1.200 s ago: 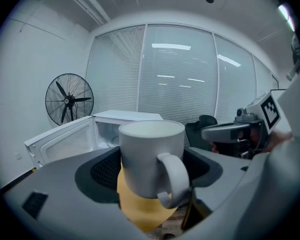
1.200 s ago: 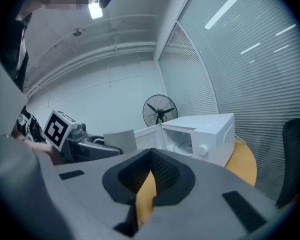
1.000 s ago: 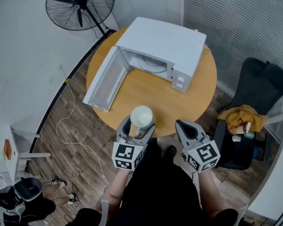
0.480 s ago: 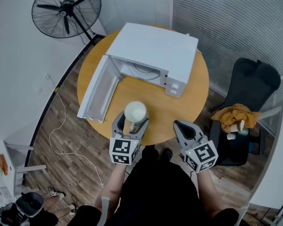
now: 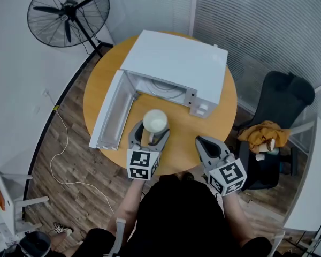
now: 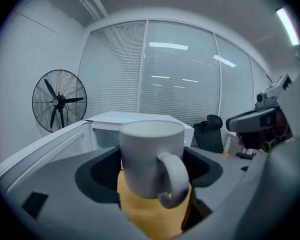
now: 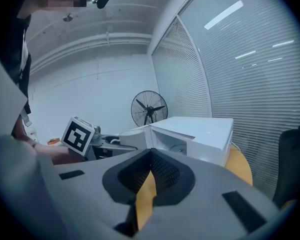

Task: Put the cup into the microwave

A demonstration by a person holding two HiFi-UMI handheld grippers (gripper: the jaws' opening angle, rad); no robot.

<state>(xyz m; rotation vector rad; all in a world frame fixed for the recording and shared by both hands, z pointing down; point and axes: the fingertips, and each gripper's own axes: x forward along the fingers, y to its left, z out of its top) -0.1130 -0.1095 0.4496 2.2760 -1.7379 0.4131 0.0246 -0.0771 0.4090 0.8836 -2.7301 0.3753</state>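
A white mug [image 5: 155,121] is held upright over the round wooden table [image 5: 224,111], with my left gripper [image 5: 151,131] shut on its body. In the left gripper view the mug [image 6: 151,156] fills the space between the jaws, handle toward the camera. The white microwave [image 5: 174,63] stands at the table's middle, its door [image 5: 111,115] swung open to the left and the cavity [image 5: 163,85] facing the mug, a short way beyond it. My right gripper [image 5: 203,143] hovers at the table's near edge, right of the mug, shut on nothing; its pads [image 7: 162,171] meet.
A standing fan [image 5: 67,12] is at the far left on the wood floor. An office chair [image 5: 273,122] with an orange cloth [image 5: 265,134] sits to the right of the table. Window blinds run behind the microwave [image 6: 132,119]. A white cable [image 5: 61,154] trails on the floor.
My left gripper has carried the mug from the table's near edge forward over the table, closer to the open microwave. The right gripper has kept its place beside it.
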